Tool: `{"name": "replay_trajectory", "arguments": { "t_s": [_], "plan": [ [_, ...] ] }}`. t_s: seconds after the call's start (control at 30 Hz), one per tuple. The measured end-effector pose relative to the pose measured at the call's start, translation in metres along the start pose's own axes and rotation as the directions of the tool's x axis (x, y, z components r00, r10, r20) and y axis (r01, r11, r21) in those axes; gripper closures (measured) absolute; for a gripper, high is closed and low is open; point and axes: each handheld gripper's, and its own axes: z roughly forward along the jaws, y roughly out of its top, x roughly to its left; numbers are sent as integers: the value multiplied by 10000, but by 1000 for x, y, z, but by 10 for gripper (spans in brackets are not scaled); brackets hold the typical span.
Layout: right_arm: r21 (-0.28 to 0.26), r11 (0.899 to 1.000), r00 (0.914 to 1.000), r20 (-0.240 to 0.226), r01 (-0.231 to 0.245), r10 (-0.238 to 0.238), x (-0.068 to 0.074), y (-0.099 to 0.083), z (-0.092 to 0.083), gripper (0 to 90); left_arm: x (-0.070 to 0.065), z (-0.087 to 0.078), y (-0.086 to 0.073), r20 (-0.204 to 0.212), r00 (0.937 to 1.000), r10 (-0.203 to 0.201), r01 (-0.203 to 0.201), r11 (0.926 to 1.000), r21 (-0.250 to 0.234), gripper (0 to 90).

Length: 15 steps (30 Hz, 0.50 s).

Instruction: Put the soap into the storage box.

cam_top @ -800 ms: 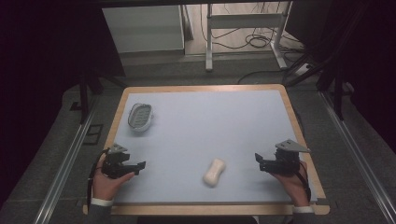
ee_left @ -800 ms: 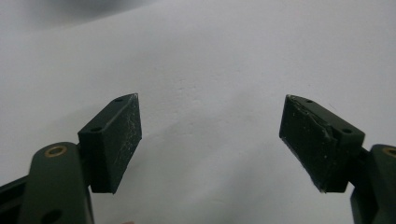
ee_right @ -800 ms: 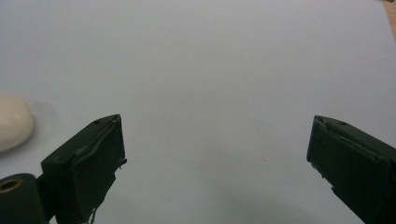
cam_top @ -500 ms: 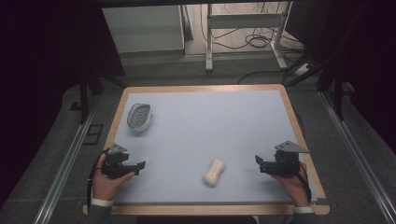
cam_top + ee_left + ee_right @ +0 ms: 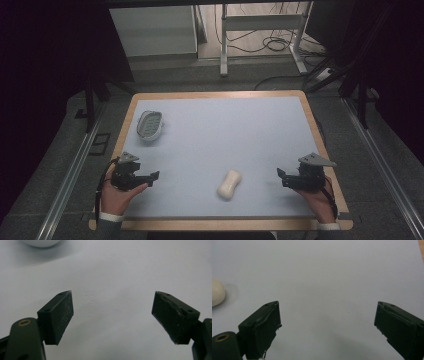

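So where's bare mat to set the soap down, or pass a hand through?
Widest: the far right of the mat, beyond the soap bar. Also the strip between the soap dish and the left gripper. Nothing is crowded; both grippers, right gripper included, sit near the front edge.

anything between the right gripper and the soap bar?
Nothing. In the high view the blue mat is bare between the right gripper and the soap bar. The right gripper view shows the same, with the jaws open and empty.

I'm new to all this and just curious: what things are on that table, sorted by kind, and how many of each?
Bar of soap: 1
Soap dish: 1
Hand-held grippers: 2, the left gripper and the right gripper, both with open jaws
Total: 4
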Motion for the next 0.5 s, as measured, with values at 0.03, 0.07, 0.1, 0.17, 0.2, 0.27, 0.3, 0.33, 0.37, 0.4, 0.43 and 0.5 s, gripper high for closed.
{"name": "replay_trajectory", "arguments": {
  "t_s": [0.03,0.07,0.1,0.17,0.2,0.27,0.3,0.33,0.37,0.4,0.43,0.5],
  "plan": [
    [-21,10000,10000,30,-2,2,0,0,-1,68,-1,-1,2,-78,10000,53,-53,10000,43,180],
    [-64,10000,10000,61,-31,32,0,0,-2,68,-2,-2,3,-130,9999,103,-102,9999,58,181],
    [-64,10000,10000,61,-31,32,0,0,-2,68,-2,-2,3,-130,9999,103,-102,9999,58,182],
    [-125,9998,9999,91,-145,146,0,0,-3,69,-5,-6,7,-180,9994,281,-279,9995,124,182],
    [-125,9998,9999,91,-145,146,0,0,-3,69,-5,-6,7,-180,9994,281,-279,9995,124,184],
    [-48,10000,9998,174,-85,86,1,1,-3,69,-7,-7,10,-216,9991,376,-372,9991,182,198],
    [-48,10000,9998,174,-85,86,1,1,-3,69,-9,-7,11,-184,9990,413,-409,9989,207,198],
    [33,10000,9997,228,6,-6,2,0,-2,70,-12,-7,13,-89,9985,539,-537,9982,251,196],
    [75,10000,9997,256,57,-59,3,0,-2,70,-12,-7,13,-89,9985,539,-537,9982,251,194],
    [93,9999,9996,270,70,-73,3,0,-1,70,-16,-8,15,-46,9980,628,-626,9977,266,193],
    [108,9999,9996,263,82,-85,3,-1,-1,70,-16,-8,15,-46,9980,628,-626,9977,266,191],
    [130,9998,9995,264,140,-144,3,-1,-1,70,-19,-8,18,-43,9973,739,-737,9968,305,188]
  ]
}}
